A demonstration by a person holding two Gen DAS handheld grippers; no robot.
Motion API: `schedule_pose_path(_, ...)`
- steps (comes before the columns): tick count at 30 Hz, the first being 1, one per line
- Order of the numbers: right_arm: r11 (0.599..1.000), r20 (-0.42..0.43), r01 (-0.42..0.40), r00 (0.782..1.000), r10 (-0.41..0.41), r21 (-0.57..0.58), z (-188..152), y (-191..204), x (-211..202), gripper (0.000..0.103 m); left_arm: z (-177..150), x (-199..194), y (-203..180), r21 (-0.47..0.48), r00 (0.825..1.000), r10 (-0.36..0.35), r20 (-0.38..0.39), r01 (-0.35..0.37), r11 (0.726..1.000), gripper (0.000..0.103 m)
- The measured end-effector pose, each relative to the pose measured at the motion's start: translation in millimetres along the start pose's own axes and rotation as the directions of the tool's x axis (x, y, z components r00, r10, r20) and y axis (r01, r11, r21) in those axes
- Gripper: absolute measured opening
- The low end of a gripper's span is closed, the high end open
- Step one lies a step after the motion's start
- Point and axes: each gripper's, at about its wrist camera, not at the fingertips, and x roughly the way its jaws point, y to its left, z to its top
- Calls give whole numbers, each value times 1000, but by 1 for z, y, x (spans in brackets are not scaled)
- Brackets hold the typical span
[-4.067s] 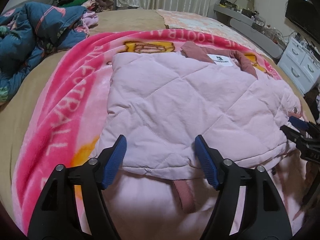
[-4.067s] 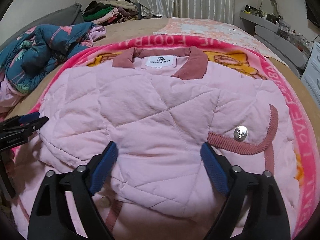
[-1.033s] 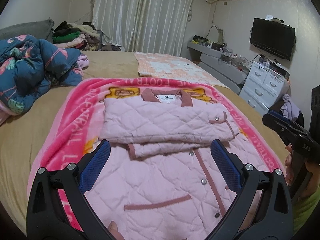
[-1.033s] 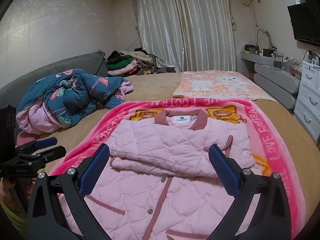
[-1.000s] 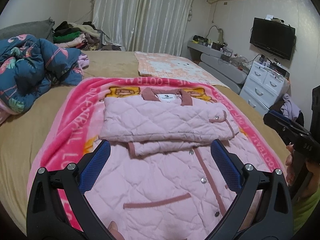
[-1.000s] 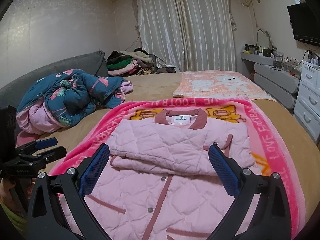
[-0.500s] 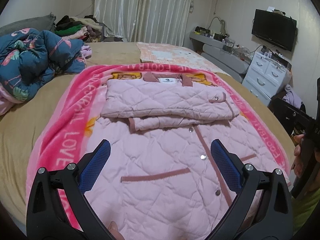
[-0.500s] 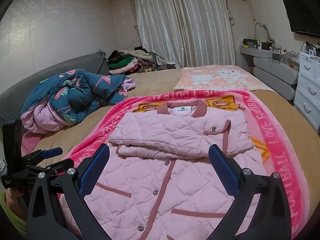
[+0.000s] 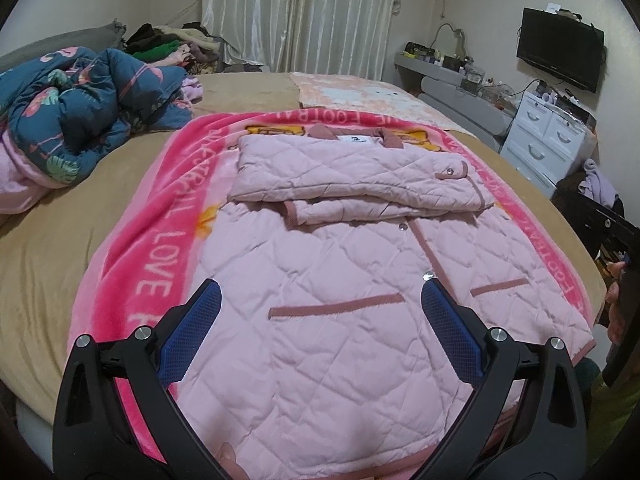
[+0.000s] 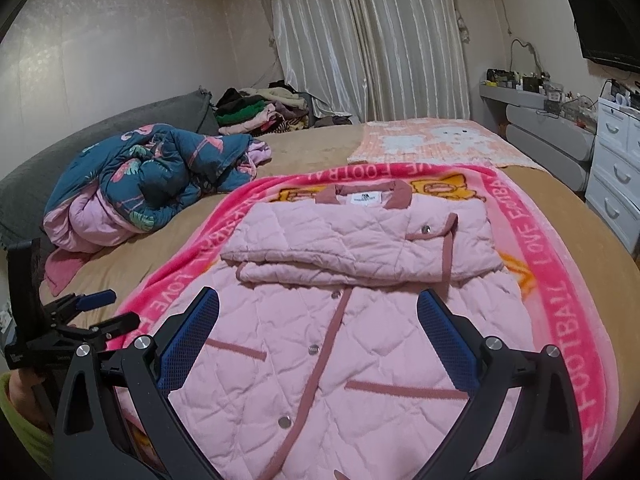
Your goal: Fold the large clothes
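Pink quilted coat is lying sleeves-folded on the blanket; I'm holding both grippers wide apart, gripping nothing.

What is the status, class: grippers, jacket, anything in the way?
Left gripper open, empty. Right gripper open, empty. Pink quilted jacket flat on pink blanket, sleeves folded across chest. Nothing in the way.
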Motion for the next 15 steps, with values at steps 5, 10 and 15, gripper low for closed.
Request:
schedule_pose_path(5, 999, -25, 27, 999, -27, 19, -15, -10, -7, 99, -10, -2, 6, -7, 1000, 15, -14, -15, 1000, 94)
schedule_pose_path(10, 997, -42, 55, 998, -53, 44, -28, -22, -14, 99, -19, -4, 11, -13, 999, 31, -31, -31, 999, 94)
schedule_pose_path(15, 994, -63, 83, 995, -79, 69, -39, -37, -21, 99, -28, -6, 17, -18, 997, 51, -50, -51, 999, 94)
